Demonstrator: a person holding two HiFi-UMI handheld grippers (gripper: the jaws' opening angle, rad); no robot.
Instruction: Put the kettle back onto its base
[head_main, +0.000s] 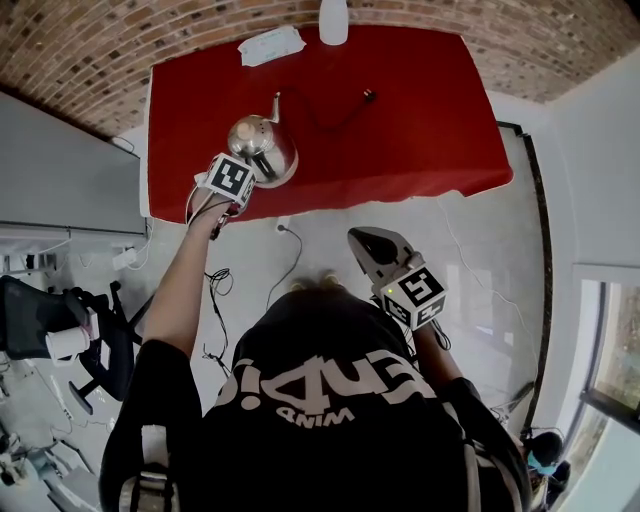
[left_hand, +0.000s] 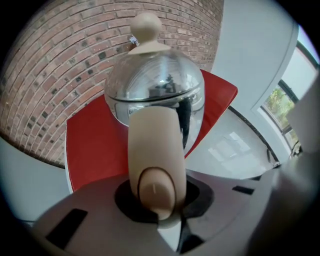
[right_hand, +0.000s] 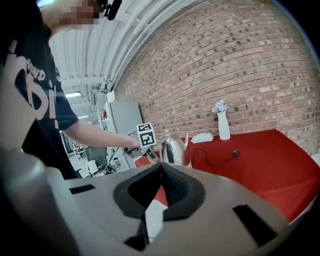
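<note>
A red table is standing against the brick wall, carrying a white vase, a white packet and a loose black cord; pale floor is spreading out in front of it, with a window showing at the right. The left gripper is clamping the beige handle of the shiny kettle, which is sitting over the table's near left part; whether it is touching the surface I cannot tell. The right gripper is hanging clear of the table above the floor, jaws pressed together on nothing.

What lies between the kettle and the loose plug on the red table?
Only a black cord, curving over bare red tablecloth from the plug toward the kettle. The right gripper view shows it best, and the head view agrees.
</note>
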